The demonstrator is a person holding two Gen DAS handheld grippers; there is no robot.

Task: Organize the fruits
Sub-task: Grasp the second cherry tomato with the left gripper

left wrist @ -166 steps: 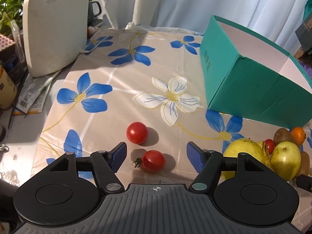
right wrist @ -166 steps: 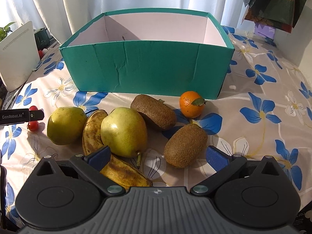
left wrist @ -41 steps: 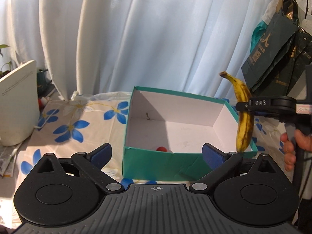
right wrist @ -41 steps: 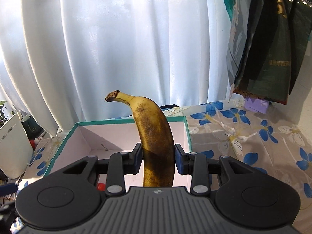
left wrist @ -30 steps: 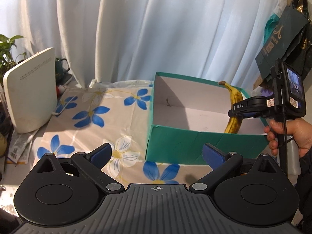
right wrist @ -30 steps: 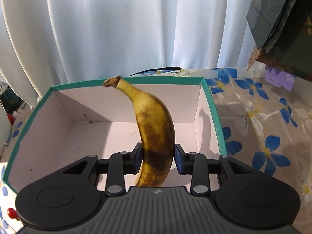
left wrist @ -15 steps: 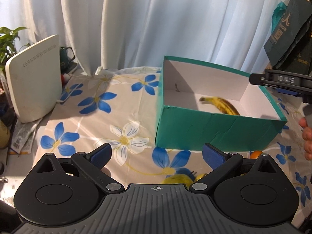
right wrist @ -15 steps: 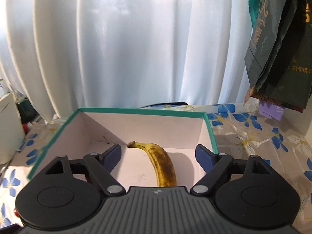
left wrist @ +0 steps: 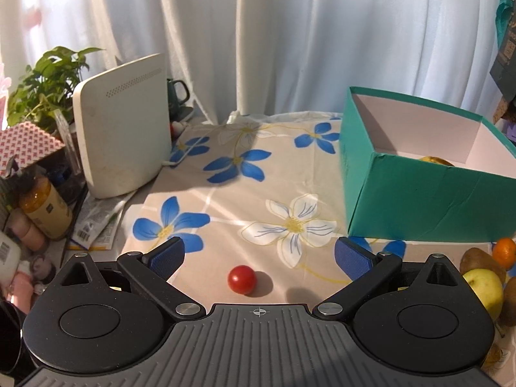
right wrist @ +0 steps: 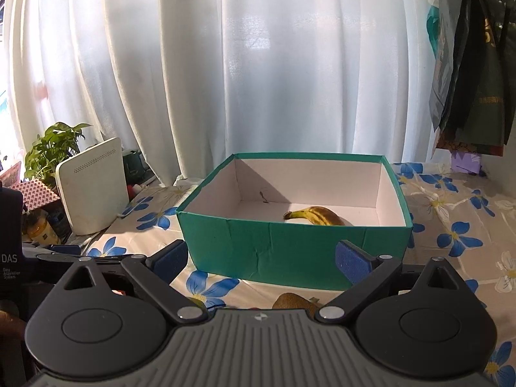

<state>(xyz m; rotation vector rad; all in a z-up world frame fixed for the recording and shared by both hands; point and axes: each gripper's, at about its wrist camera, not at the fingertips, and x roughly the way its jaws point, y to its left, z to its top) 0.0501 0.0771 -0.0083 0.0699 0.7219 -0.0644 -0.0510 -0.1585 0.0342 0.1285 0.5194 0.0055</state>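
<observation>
Left gripper (left wrist: 259, 253) wide apart, empty — cherry tomato (left wrist: 242, 279) on the flowered cloth (left wrist: 225, 206) below its gap. Right gripper (right wrist: 261, 256) has just been opening, nothing between the fingers. Beyond — banana (right wrist: 317, 215) lying inside the green box (right wrist: 290, 245).

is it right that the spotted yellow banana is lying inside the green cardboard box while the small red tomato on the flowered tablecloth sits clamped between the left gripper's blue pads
Not quite. The left wrist view shows the small red tomato lying free on the flowered tablecloth, between the open left gripper's blue pads but untouched. The rest holds: the spotted yellow banana does lie inside the green cardboard box.
</observation>
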